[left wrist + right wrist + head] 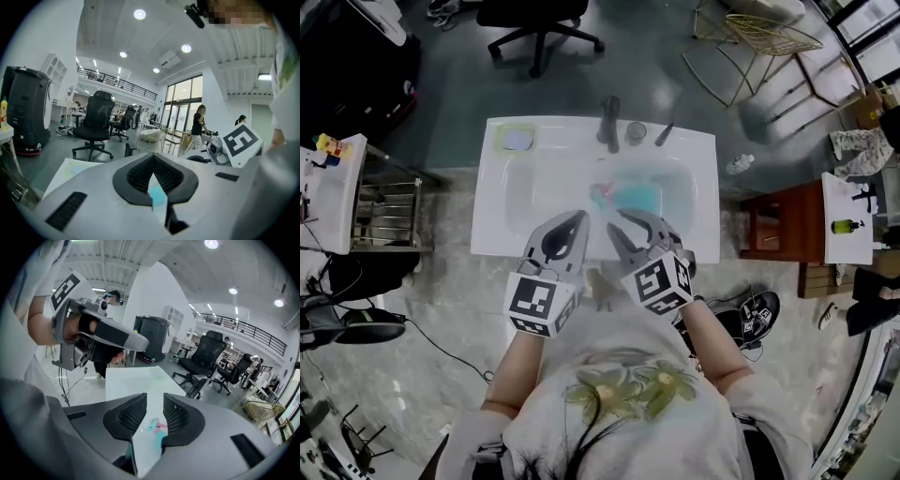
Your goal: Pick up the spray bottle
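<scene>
White sink [514, 239] held the spray bottle [634, 195] — my right gripper [630, 229] parted, my left gripper [578, 221] closed empty — and I feared a skewed pinch skidding it away.

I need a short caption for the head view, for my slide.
Left gripper and right gripper above a white sink with a teal spray bottle lying inside.

My forearms [712, 337] reach forward, side by side. My left hand-held gripper [579, 217] has its jaws closed together; my right hand-held gripper [630, 223] tilts downward, jaws apart.
</scene>
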Demonstrator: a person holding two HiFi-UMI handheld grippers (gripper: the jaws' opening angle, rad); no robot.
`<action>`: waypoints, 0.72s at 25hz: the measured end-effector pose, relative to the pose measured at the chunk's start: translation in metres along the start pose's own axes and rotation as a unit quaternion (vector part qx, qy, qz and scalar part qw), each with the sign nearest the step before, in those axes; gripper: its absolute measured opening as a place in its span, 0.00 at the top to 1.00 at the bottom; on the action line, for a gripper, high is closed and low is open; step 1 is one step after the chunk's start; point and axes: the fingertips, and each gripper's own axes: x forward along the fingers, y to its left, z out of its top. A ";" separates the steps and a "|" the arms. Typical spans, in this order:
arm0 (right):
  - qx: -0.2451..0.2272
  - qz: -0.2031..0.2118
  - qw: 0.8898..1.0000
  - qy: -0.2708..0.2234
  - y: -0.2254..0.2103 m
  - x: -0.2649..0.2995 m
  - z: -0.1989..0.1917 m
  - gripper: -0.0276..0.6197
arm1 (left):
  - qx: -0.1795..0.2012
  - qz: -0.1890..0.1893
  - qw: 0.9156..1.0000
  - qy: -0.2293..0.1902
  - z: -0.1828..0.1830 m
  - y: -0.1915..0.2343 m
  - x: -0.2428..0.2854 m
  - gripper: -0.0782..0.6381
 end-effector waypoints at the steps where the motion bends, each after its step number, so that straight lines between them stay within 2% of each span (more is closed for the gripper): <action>1: -0.006 0.003 1.000 0.009 -0.002 0.005 -0.005 0.83 | 0.004 -0.002 1.000 0.003 -0.001 0.000 0.004 0.88; 9: -0.051 0.050 0.994 0.087 -0.007 0.046 -0.045 0.81 | 0.005 0.000 1.000 0.016 -0.005 0.021 0.027 0.88; 14: -0.078 0.083 0.985 0.130 -0.005 0.068 -0.068 0.79 | 0.045 -0.009 0.999 0.026 -0.009 0.024 0.039 0.88; 18: -0.105 0.097 0.979 0.146 -0.005 0.085 -0.080 0.79 | 0.051 -0.021 0.998 0.029 -0.012 0.028 0.048 0.88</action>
